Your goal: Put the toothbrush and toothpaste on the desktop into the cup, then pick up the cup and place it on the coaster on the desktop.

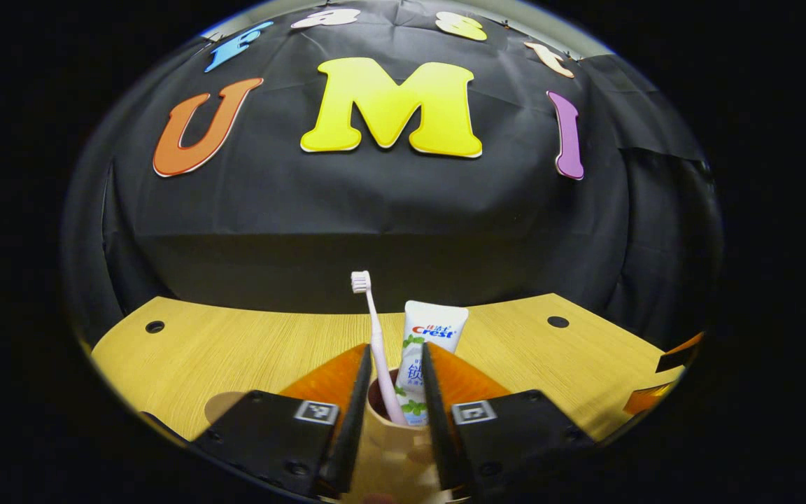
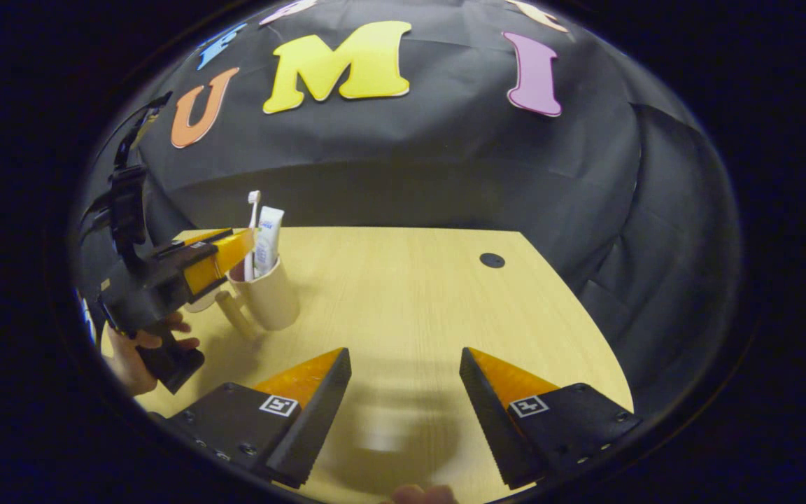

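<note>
Cup (image 1: 392, 448) is sitting between your left gripper (image 1: 390, 399) fingers, clamped; toothbrush (image 1: 373, 329) and toothpaste (image 1: 425, 364) are making it top-heavy, so you are holding mid-wall. Right gripper (image 2: 403, 413) is hanging apart.

Wooden desktop (image 2: 403, 294) with round holes (image 2: 492, 260)

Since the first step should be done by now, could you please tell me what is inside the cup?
A toothbrush and a toothpaste tube stand upright in the cup, their tops above the rim. Their lower ends and the cup's bottom are hidden by its wall.
</note>
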The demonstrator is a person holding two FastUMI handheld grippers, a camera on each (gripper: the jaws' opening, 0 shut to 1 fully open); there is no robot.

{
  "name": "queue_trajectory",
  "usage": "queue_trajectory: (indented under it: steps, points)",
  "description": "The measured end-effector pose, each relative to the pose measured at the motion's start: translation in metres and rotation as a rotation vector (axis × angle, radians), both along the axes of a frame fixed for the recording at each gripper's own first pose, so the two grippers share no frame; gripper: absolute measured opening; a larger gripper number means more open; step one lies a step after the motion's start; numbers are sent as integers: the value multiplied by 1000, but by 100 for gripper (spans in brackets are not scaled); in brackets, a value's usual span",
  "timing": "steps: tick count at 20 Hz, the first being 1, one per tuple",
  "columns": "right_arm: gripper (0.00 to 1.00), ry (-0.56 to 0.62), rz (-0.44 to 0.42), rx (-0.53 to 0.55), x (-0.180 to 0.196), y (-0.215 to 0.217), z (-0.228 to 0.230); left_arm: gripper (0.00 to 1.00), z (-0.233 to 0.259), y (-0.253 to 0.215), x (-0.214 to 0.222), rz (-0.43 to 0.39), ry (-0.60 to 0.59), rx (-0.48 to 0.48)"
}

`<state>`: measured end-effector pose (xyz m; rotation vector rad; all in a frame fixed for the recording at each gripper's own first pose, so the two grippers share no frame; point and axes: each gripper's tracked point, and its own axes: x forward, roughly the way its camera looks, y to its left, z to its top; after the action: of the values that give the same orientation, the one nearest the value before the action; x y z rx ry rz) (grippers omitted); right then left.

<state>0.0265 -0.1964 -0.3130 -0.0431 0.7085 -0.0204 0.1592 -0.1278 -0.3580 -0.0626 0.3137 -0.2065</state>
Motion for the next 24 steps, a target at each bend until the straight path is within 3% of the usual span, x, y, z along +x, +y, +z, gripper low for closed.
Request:
queue_trajectory:
  steps: [2, 3, 6, 12, 19, 24]
  points:
    - [93, -1, 22, 5, 0, 14, 6, 93, 13, 10, -6, 27, -14, -9]
    - [93, -2, 35, 9, 0, 21, 8, 95, 20, 18, -12, 39, -20, -8]
    - [93, 0, 79, 15, 7, 49, 20, 95, 46, 46, -29, 82, -40, -19]
    - [93, 72, 131, 80, 23, 120, 51, 97, 96, 137, -84, 215, -43, 55]
    - [94, 357, 62, 186, 33, 185, 28, 97, 131, 232, -143, 334, -7, 67]
    - [95, 520, 17, 147, 57, 199, -11, 97, 156, 287, -165, 426, -37, 78]
